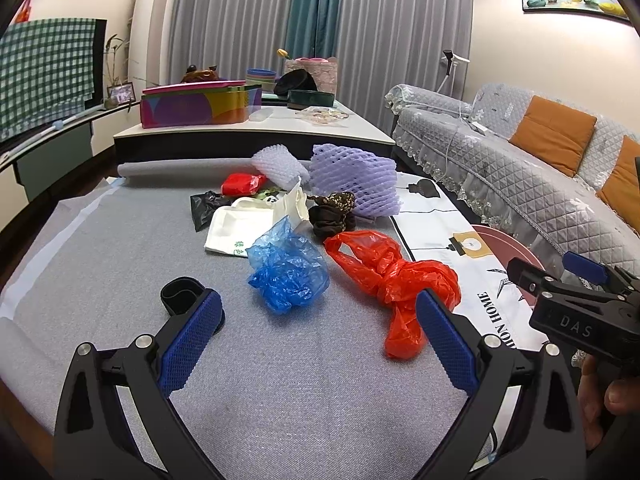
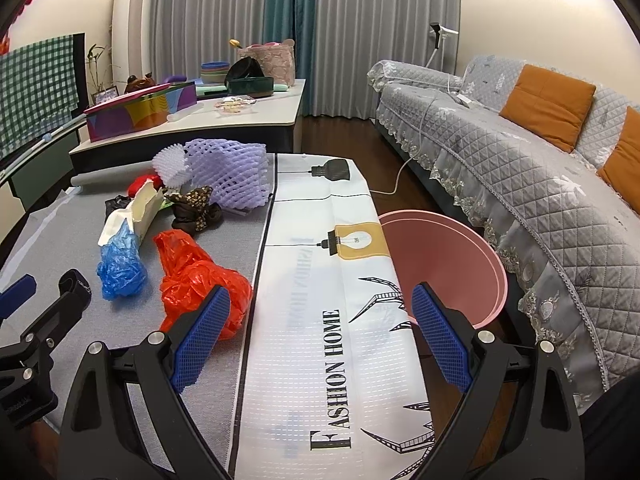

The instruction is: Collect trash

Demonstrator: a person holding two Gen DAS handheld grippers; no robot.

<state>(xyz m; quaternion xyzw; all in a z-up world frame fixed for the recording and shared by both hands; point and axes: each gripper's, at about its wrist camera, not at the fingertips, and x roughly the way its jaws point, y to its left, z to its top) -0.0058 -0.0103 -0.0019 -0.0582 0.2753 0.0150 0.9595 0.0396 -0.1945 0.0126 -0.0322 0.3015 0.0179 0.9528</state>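
Trash lies scattered on a grey mat: a crumpled blue plastic bag, a red plastic bag, a white paper bag, purple foam netting, a dark floral cloth and a black band. My left gripper hovers open just short of the blue and red bags, nothing between its pads. My right gripper is open over the white printed cloth, beside a pink bin standing off the table's right edge.
A grey quilted sofa with orange cushions runs along the right. Behind the mat stands a low table with a colourful box, bowls and a basket. A white cable crosses the dark floor. A person's hand grips the right tool.
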